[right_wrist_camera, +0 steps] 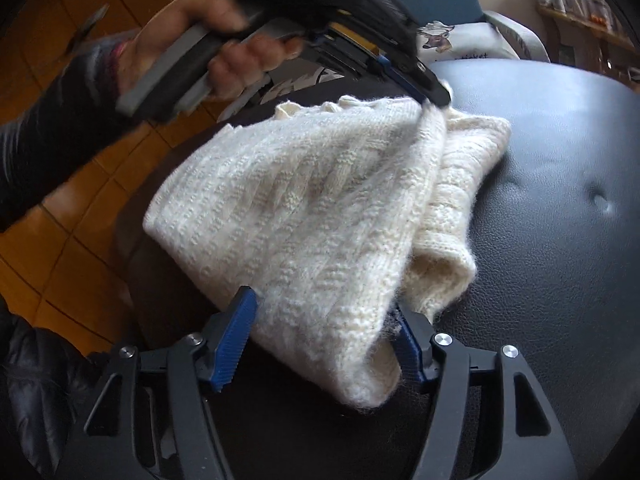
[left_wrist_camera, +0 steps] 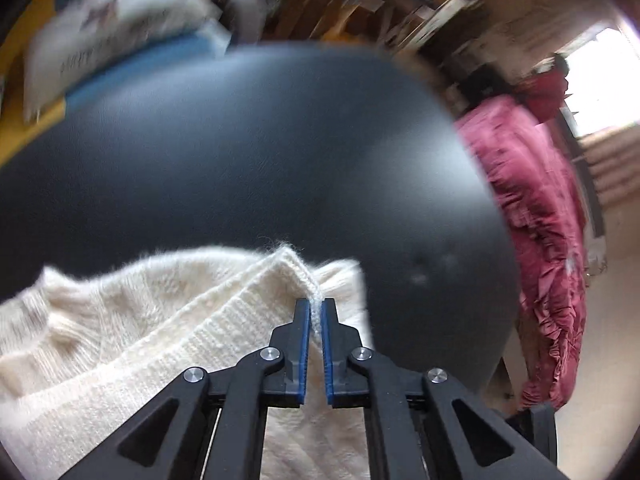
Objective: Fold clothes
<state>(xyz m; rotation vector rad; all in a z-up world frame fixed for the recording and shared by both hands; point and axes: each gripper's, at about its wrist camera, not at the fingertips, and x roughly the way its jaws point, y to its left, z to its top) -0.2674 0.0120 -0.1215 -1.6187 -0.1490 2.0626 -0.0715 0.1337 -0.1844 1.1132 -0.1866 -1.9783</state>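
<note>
A cream knitted sweater [right_wrist_camera: 304, 216] lies partly folded on a dark leather seat [right_wrist_camera: 560, 200]. In the left wrist view my left gripper [left_wrist_camera: 316, 308] is shut on a ribbed edge of the sweater [left_wrist_camera: 168, 320] and holds it up. The same gripper shows in the right wrist view [right_wrist_camera: 432, 94] at the sweater's far corner, held by a hand. My right gripper [right_wrist_camera: 328, 328] is open, its blue-padded jaws on either side of the sweater's near folded end, with the knit between them.
The dark seat [left_wrist_camera: 260, 152] fills the left wrist view. A pink quilted cloth [left_wrist_camera: 536, 216] hangs to its right. A white printed cloth [left_wrist_camera: 112, 28] lies on a blue chair behind. Orange floor tiles [right_wrist_camera: 72, 240] are to the left in the right wrist view.
</note>
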